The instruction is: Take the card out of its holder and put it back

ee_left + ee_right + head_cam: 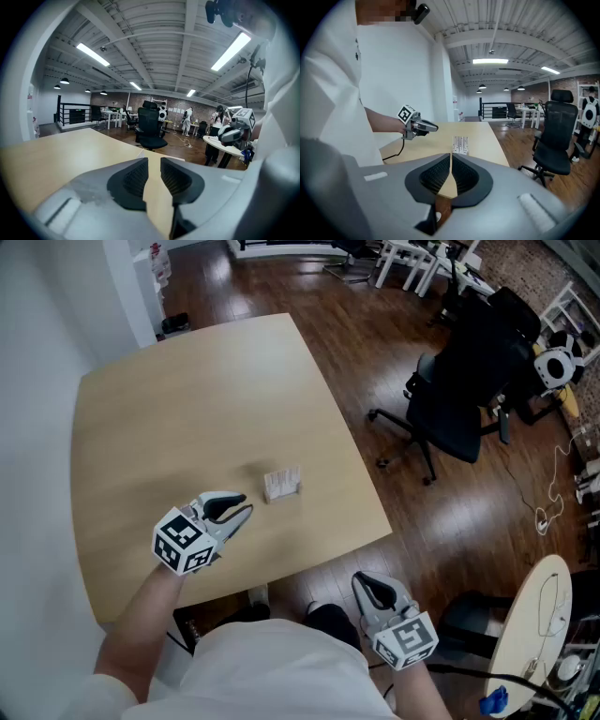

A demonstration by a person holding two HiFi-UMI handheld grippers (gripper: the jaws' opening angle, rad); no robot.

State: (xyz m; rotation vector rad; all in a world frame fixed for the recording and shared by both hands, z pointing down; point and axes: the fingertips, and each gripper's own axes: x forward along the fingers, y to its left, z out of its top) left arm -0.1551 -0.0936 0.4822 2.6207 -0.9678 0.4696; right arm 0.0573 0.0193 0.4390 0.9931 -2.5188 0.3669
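Small clear card holder with white card [281, 484] stands on pale wood desk [169, 399]. Left tool [244, 505] nearby, narrowly spread, empty. Right tool [362, 580] off desk, pressed together.

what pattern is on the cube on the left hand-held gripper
Black-and-white square markers cover the cube; it shows best in the head view.

Head view: we looked steeply down on the bench [187, 409] from well above.
Left gripper view: we sat low over the bench, facing the chair [151, 124].
Right gripper view: we faced across the bench from beyond its edge, toward the left gripper [435, 127].
Shared: bench and chair, all three.
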